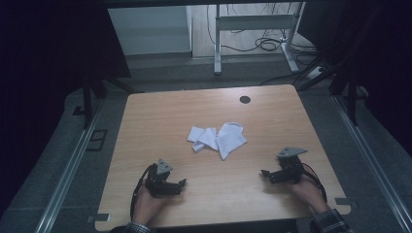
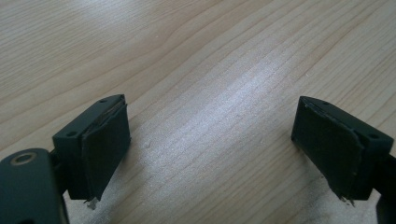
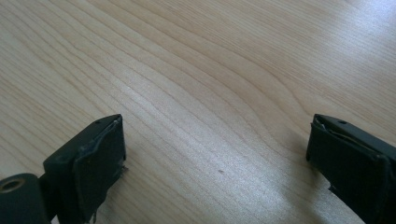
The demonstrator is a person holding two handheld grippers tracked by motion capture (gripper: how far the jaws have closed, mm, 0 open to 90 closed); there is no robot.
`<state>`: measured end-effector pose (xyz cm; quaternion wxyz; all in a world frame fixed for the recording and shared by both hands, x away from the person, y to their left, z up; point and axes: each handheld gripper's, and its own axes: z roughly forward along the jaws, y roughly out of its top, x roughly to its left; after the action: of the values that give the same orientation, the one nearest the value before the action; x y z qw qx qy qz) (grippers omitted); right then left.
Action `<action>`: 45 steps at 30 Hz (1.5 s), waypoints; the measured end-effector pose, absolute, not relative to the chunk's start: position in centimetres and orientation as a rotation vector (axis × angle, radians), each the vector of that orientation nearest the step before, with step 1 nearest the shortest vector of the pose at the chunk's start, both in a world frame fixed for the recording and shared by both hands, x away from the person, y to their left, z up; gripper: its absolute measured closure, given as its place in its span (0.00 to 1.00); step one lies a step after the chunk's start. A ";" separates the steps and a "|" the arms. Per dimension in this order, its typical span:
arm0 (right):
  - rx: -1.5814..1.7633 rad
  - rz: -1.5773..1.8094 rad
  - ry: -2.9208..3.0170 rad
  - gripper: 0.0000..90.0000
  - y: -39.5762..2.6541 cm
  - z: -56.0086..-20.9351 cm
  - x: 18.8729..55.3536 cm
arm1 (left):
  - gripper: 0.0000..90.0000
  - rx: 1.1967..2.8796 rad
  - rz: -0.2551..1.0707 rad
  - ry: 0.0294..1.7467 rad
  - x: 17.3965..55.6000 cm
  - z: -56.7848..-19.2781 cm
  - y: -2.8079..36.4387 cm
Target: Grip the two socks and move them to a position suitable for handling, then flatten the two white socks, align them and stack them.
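Observation:
A crumpled white cloth (image 1: 217, 138) lies in the middle of the wooden table (image 1: 160, 116). My left gripper (image 1: 181, 183) rests near the front left edge, held by a hand, its jaws pointing right. It is open, and only bare wood shows between its pads (image 2: 105, 149). My right gripper (image 1: 264, 173) sits near the front right, its jaws pointing left toward the middle. It is open too, with bare tabletop between its pads (image 3: 98, 165). Both grippers (image 2: 212, 149) (image 3: 217, 170) are apart from the cloth, which lies farther back between them.
A round dark hole (image 1: 245, 99) sits near the table's far edge. Beyond the table stands a white desk frame (image 1: 252, 24) with cables on the floor. Metal rails (image 1: 73, 160) run along both sides of the table.

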<state>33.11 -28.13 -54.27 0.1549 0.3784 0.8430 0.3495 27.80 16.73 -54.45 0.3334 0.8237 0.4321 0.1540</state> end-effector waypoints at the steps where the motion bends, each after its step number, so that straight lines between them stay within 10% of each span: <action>1: 1.085 1.002 2.415 0.05 -28.1 -54.3 33.1 | 0.13 2.151 0.402 1.128 27.8 -54.5 16.7; 45: 1.131 0.971 2.468 0.20 -27.0 -52.4 33.7 | 0.13 2.158 0.397 1.113 28.2 -54.5 16.7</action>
<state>33.74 -26.98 -52.35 0.1288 0.3890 0.8489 0.3339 28.17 16.75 -54.45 0.3339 0.8268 0.4263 0.1522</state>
